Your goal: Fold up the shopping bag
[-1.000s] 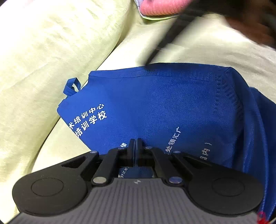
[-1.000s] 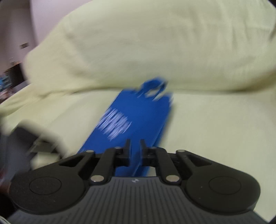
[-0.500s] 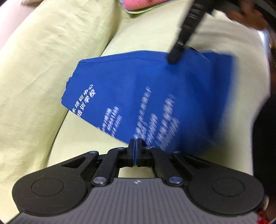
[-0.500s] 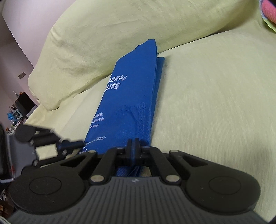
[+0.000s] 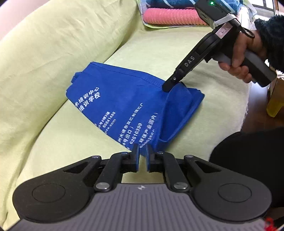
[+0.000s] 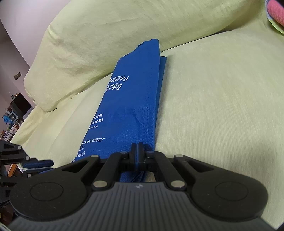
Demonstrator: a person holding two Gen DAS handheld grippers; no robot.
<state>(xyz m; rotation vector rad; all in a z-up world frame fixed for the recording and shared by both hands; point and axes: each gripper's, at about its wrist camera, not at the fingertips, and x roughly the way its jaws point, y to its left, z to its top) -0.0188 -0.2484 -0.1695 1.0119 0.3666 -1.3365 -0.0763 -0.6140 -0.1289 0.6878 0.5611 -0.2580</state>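
Note:
A blue shopping bag (image 5: 124,99) with white print lies folded lengthwise on the pale green sofa seat (image 5: 71,135). My left gripper (image 5: 141,152) is just off the bag's near corner, its jaws a little apart with nothing between them. My right gripper (image 6: 137,151) is shut on the bag's near edge (image 6: 134,124); in the left wrist view it (image 5: 168,85) pinches the bag's far right corner, lifting a flap. The bag's handle loop (image 5: 75,78) peeks out at the far left end.
The sofa's back cushion (image 5: 53,44) rises behind the bag. Folded pink and blue towels (image 5: 168,14) lie at the far end of the seat. A yellow object (image 5: 275,103) stands beyond the seat's right edge. A dark shelf with clutter (image 6: 16,110) stands past the sofa's left end.
My left gripper has let go of the bag's corner and opened slightly. The bag has dropped onto the seat. My right gripper stays shut on its edge.

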